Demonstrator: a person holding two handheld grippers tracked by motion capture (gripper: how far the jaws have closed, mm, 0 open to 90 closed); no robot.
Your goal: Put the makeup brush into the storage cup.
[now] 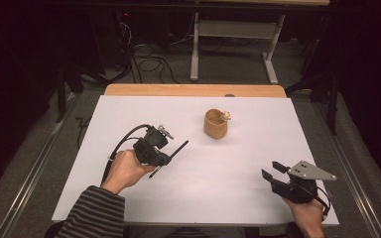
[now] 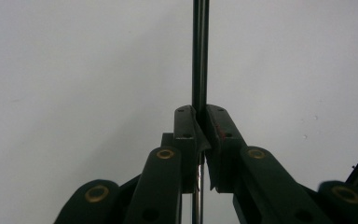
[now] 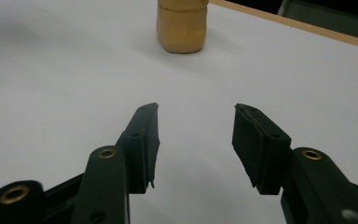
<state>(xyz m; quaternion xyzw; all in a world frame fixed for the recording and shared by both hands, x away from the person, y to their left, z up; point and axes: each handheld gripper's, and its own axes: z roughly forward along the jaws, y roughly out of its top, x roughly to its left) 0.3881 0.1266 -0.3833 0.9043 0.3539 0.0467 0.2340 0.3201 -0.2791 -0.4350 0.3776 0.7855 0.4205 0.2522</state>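
We see a thin dark rod (image 1: 170, 158) pinched in the left claw (image 1: 166, 159), at about eight o'clock on the white counter (image 1: 258, 148). In the high view the rod slants from low near the hand up toward two o'clock, its far tip pointing toward the cup. In the left claw's own view the rod (image 2: 200, 56) runs straight up from between the two jaws, which are pressed together on it (image 2: 200, 122); white surface lies behind it, and we cannot tell whether the tip touches the counter.

A tan cup (image 1: 215, 124) stands upright just past the centre, toward twelve o'clock, with a small pale object (image 1: 225, 116) at its rim on the two o'clock side; what it is we cannot tell. From the right claw's view the cup (image 3: 182, 25) sits ahead at twelve o'clock, well apart from the jaws.

The right claw (image 1: 273, 170) rests near five o'clock, held by the person's right hand (image 1: 305, 215), its grey plate (image 1: 310, 171) on top. Its jaws are spread wide with nothing between them (image 3: 196, 140).

A striped sleeve (image 1: 92, 213) covers the left forearm, and the left hand (image 1: 124, 171) grips its tool's body.
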